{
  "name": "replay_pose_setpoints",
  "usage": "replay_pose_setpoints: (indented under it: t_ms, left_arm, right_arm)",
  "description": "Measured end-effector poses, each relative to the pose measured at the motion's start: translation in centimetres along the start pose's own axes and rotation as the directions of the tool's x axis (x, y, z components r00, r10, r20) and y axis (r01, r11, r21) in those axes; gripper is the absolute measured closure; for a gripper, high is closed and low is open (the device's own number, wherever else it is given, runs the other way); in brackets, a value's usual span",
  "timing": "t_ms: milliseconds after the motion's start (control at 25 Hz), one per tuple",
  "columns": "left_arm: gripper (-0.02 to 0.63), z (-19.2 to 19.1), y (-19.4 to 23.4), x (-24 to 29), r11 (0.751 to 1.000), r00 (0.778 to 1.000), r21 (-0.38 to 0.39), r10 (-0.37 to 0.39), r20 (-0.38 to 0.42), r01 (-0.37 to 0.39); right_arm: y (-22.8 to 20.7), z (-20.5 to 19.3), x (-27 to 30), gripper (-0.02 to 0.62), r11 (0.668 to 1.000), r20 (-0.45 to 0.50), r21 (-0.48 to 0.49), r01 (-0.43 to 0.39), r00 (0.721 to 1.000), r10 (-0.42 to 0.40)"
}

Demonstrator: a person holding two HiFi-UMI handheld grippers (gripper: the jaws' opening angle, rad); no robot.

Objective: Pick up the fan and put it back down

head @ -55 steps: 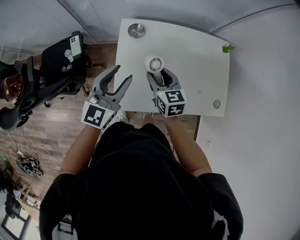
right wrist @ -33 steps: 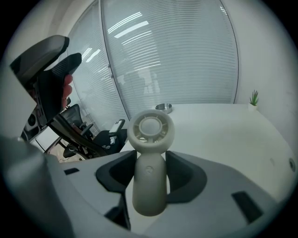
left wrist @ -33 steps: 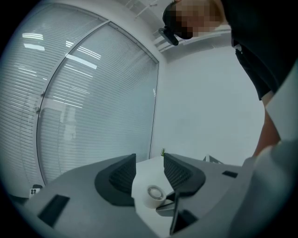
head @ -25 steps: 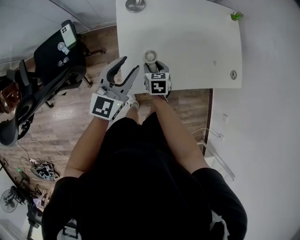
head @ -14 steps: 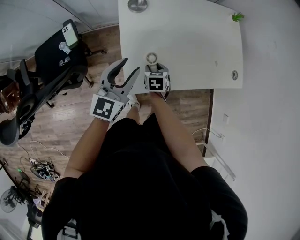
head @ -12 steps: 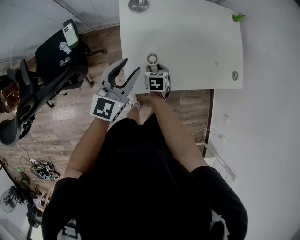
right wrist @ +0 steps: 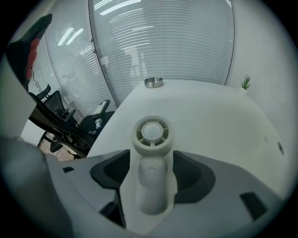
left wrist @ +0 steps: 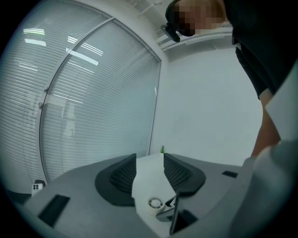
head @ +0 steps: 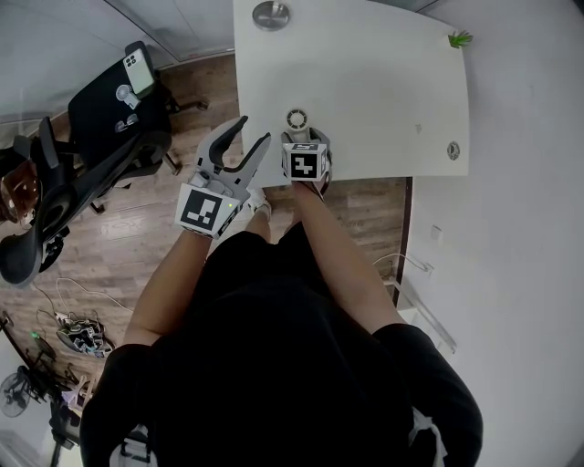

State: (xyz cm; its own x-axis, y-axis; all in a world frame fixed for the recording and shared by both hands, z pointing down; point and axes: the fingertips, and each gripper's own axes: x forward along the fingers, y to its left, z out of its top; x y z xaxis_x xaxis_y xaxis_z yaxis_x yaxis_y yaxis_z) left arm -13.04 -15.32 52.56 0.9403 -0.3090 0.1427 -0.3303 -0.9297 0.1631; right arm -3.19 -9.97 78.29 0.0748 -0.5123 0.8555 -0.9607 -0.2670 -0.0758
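Observation:
A small white hand-held fan (head: 297, 119) lies on the white table (head: 365, 82) near its front edge, round head pointing away from me. My right gripper (head: 304, 139) points steeply down over it. The fan's handle (right wrist: 152, 181) sits between the jaws, which have just been opening, and a thin gap shows on each side, so the pads do not press on it. My left gripper (head: 253, 132) hovers open and empty off the table's left front corner. In the left gripper view, the fan (left wrist: 155, 202) shows low between the left gripper (left wrist: 149, 160) jaws.
A round metal dish (head: 271, 15) sits at the table's far left, a tiny green plant (head: 459, 39) at the far right corner, and a round grommet (head: 453, 150) near the right edge. A black chair (head: 119, 119) stands left on the wood floor, with cables (head: 73, 337) nearby.
Since the oldest frame the right gripper has tipped more steeply down over the fan. Over the last second the head view shows both grippers and the fan almost unmoved.

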Motion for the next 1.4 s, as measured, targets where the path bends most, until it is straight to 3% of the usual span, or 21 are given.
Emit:
replay_pose_setpoints:
  t_ms: [240, 440, 560, 720, 920, 1040, 1200, 1400]
  left_arm:
    - [0.416, 1.4, 0.1, -0.3, 1.0, 0.999, 0.002, -0.006, 0.043, 0.006]
    - [0.414, 3.0, -0.5, -0.2, 1.0, 0.999, 0.0, -0.021, 0.048, 0.021]
    - [0.416, 4.7, -1.4, 0.2, 0.999, 0.997, 0.01, -0.033, 0.066, 0.033]
    - [0.416, 6.9, -2.7, 0.5, 0.999, 0.997, 0.006, -0.04, 0.073, 0.039]
    - [0.422, 9.7, -5.4, 0.9, 0.999, 0.996, 0.029, -0.045, 0.08, 0.043]
    - [0.428, 11.4, -7.3, 1.0, 0.997, 0.994, 0.048, -0.059, 0.097, 0.055]
    - [0.44, 12.8, -9.1, 0.7, 0.997, 0.993, 0.053, -0.06, 0.099, 0.054]
    - [0.463, 14.4, -10.8, 0.5, 0.996, 0.99, 0.075, -0.05, 0.134, 0.041]
  right_arm:
    - [0.3, 2.0, -4.1, 0.279, 0.999, 0.065, 0.005, -0.047, 0.997, 0.047]
    - [-0.3, 6.7, -9.9, 0.332, 0.991, 0.247, 0.005, -0.132, 0.961, 0.126]
    - [-1.0, 10.3, -14.3, 0.358, 0.981, 0.385, -0.048, -0.188, 0.903, 0.191]
    - [-1.6, 14.6, -20.5, 0.37, 0.956, 0.531, -0.142, -0.257, 0.795, 0.293]
    - [-2.2, 17.8, -28.2, 0.4, 0.916, 0.638, -0.29, -0.278, 0.657, 0.401]
    - [-2.4, 18.5, -32.1, 0.416, 0.891, 0.668, -0.365, -0.271, 0.59, 0.454]
    - [-2.6, 18.8, -35.8, 0.434, 0.865, 0.685, -0.422, -0.271, 0.53, 0.5]
    - [-2.9, 18.0, -38.4, 0.463, 0.843, 0.687, -0.463, -0.273, 0.49, 0.536]
